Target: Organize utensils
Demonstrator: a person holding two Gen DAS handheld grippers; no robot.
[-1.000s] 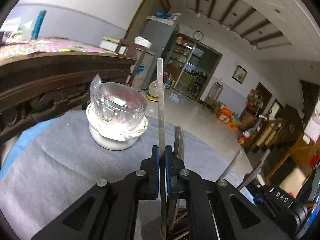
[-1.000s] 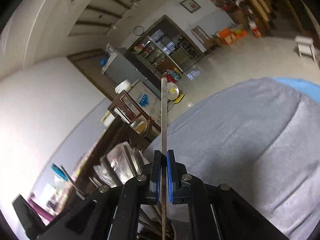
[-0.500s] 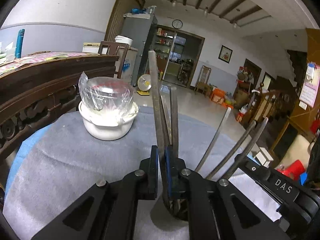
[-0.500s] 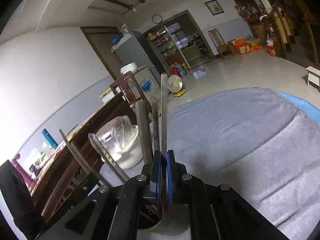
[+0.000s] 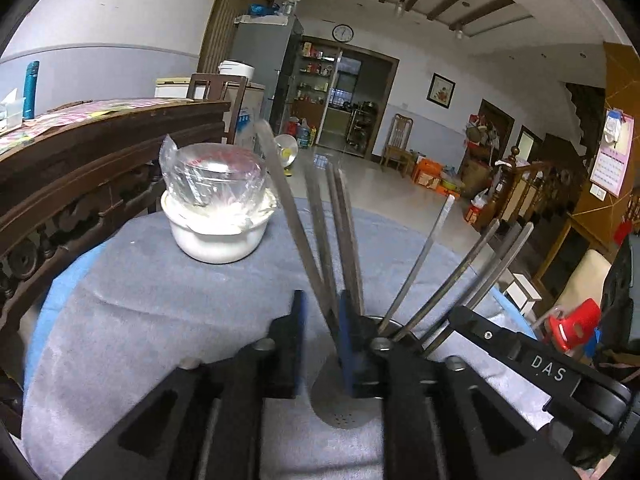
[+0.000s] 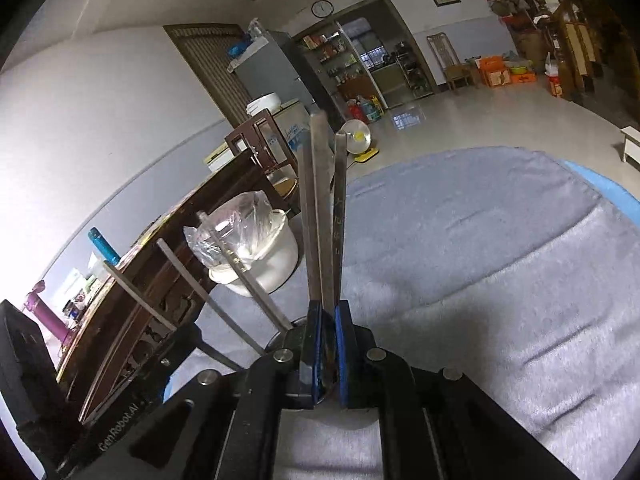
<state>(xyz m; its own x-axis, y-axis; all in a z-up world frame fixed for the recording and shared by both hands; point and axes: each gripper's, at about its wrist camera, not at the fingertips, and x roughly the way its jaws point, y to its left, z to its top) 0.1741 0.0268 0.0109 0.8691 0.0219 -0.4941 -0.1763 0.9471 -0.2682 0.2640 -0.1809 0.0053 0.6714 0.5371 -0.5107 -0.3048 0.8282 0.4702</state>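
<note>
Several flat steel utensil handles (image 5: 420, 264) stand fanned out in a metal holder (image 5: 340, 412) on the grey cloth. My left gripper (image 5: 320, 308) is just above the holder. Its jaws are opening, and the long handle (image 5: 288, 208) leans loose between them, near the right pad. My right gripper (image 6: 328, 312) is beside it over the same holder. Its blue pads sit close around an upright handle (image 6: 322, 200), and the jaws are only starting to part. The holder's inside is mostly hidden behind the fingers.
A white bowl (image 5: 218, 236) topped with a plastic-wrapped glass stands on the cloth (image 5: 160, 300) at the back left. Dark carved wooden furniture (image 5: 80, 152) runs along the left. The right gripper's housing (image 5: 540, 364) crosses the lower right of the left wrist view.
Both grippers have come down with their utensils into the holder, and both views have rolled level. The left jaws have parted from the handle. More handles now show around them.
</note>
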